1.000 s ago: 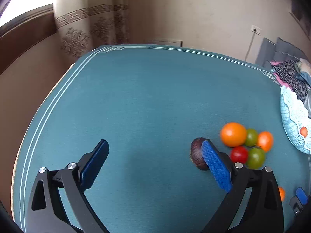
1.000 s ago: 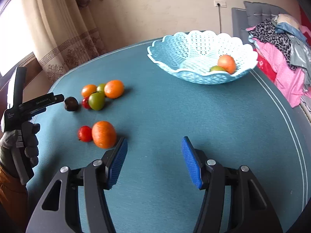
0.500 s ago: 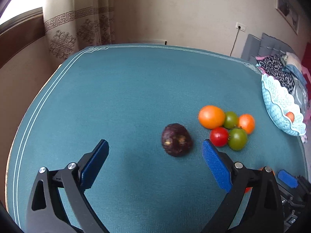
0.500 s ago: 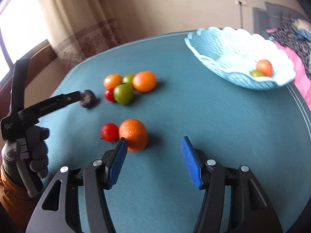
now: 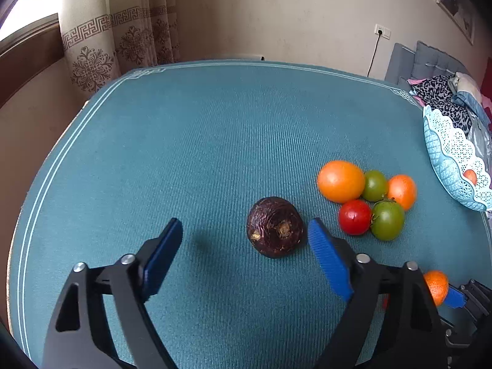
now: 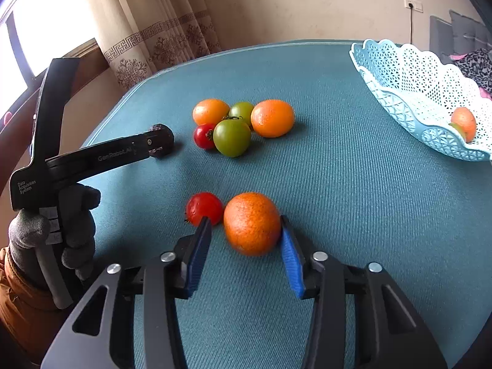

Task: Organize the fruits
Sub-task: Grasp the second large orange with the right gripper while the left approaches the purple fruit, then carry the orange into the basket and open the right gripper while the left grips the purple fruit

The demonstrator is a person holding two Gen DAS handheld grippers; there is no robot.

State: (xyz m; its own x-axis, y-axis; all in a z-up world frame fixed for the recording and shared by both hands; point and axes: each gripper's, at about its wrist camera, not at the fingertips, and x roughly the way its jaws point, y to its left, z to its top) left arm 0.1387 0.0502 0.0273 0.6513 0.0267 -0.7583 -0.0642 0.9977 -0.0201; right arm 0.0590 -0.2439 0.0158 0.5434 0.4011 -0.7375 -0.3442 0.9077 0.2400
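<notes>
While both tongs [image 6: 244,240] tilt down, jaws close around fruit.

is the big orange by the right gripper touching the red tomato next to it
Cannot tell. In the right wrist view the orange and the red tomato sit side by side, edges meeting in the picture, but no plain contact or gap shows.

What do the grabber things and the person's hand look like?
Each gripper, left and right, has black triangular arms with silver bolts and blue ribbed pads. The left one's black handle carries white lettering. The hand holding it wears a grey knit glove, with a brown-orange sleeve.
</notes>
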